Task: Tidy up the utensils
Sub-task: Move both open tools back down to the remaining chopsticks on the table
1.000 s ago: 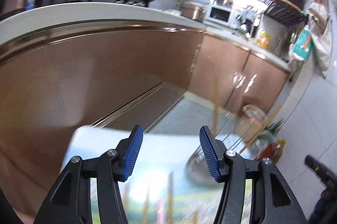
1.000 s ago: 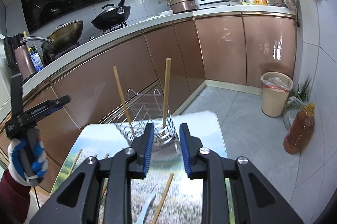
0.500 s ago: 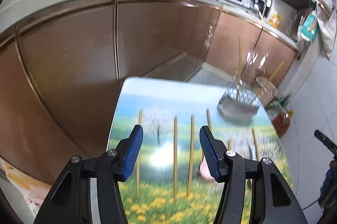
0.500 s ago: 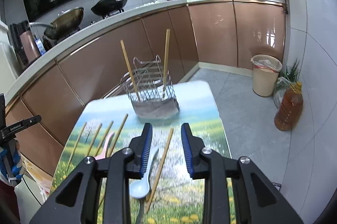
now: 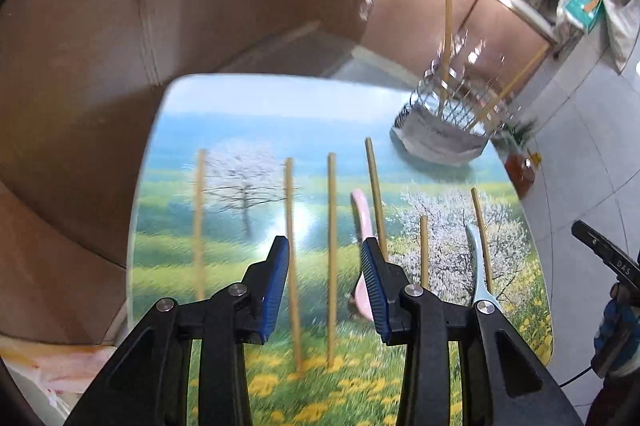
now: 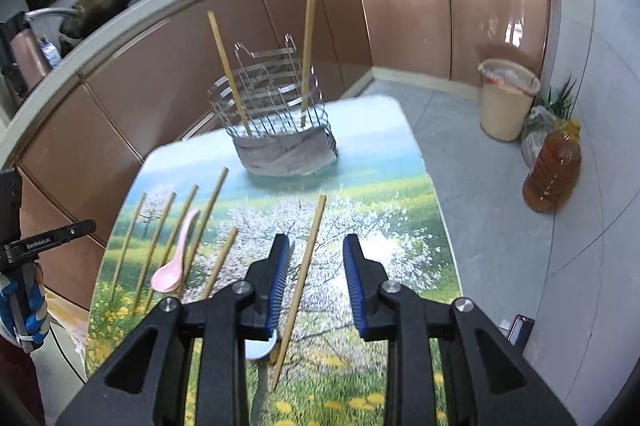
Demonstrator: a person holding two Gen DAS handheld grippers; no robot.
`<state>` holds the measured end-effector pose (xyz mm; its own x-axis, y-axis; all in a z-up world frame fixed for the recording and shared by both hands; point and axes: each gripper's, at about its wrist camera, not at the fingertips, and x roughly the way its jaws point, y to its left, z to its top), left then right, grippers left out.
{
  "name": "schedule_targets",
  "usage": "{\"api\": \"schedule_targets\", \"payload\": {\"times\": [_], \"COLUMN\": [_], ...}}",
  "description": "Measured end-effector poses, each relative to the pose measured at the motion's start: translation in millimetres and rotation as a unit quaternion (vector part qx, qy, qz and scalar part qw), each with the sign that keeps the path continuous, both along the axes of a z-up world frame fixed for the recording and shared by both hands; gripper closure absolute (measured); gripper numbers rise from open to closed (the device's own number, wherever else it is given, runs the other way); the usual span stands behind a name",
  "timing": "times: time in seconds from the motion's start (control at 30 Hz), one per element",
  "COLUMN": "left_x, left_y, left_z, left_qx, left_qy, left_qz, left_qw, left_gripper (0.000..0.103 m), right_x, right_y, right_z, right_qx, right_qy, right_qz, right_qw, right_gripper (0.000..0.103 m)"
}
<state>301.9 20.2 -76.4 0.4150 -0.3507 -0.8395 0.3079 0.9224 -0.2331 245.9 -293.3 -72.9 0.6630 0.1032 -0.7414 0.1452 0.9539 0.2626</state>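
- Left tool [image 5: 324, 268]: jaws apart, just been closing in, nothing clamped; two chopsticks [image 5: 331, 258] lie on the counter betw. the blue pads in left wrist view, pads not pressing on them.
- Right tool [image 6: 316, 266]: jaws apart, narrow gap, no grip; one long chopstick [image 6: 304, 274] runs up betw. its pads, lying flat on the counter.
- Where things are: counter [image 5: 240, 113] has a printed meadow/tree top. Loose chopsticks spread roughly parallel across it, pink spoon [image 6: 172, 266] among the left group, pale blue spoon [image 5: 478, 266] beside the right-hand sticks; its bowl peeks under the right tool in right wrist view.
- Wire basket [image 6: 276, 105] sits at far end of counter, grey cloth round its base, two chopsticks already standing in it, leaning apart.
- Looks: sticks are plain tan wood/bamboo, thin, straight, all abt same length except one shorter-looking piece near the pink spoon. Spoons smooth, glossy, prob. plastic.
- Handling, my guess: sticks v. light + stiff, won't bend, but round and thin so may roll or pivot in the pads. Counter top looks glossy, so they could skid when nudged.
- Where to grip: near mid-length, pads square across the shaft, so the stick stays balanced when tipped upright for the basket. End grip = likely swing.
- Left tool spans two sticks; closing could pinch both or kick one aside. Better to centre on one.
- Spoons: take by the handle, not the curved bowl, likely slippery.
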Motion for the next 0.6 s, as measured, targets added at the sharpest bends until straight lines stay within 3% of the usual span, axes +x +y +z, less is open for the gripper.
{"api": "schedule_targets", "payload": {"times": [0.23, 0.6], "left_x": [45.9, 83.0], "left_y": [-17.0, -14.7], "left_z": [-32.8, -70.6], "left_qx": [0.016, 0.066], "left_qy": [0.034, 0.058], "left_qz": [0.003, 0.019], "left_qw": [0.9993, 0.996], "left_gripper": [0.066, 0.066], "right_x": [45.4, 103.1], "right_y": [18.5, 92.8], "right_z": [-22.8, -65.9], "right_qx": [0.005, 0.012], "right_qy": [0.027, 0.093], "right_qz": [0.042, 0.121], "right_qw": [0.999, 0.988], "right_gripper": [0.077, 0.077]}}
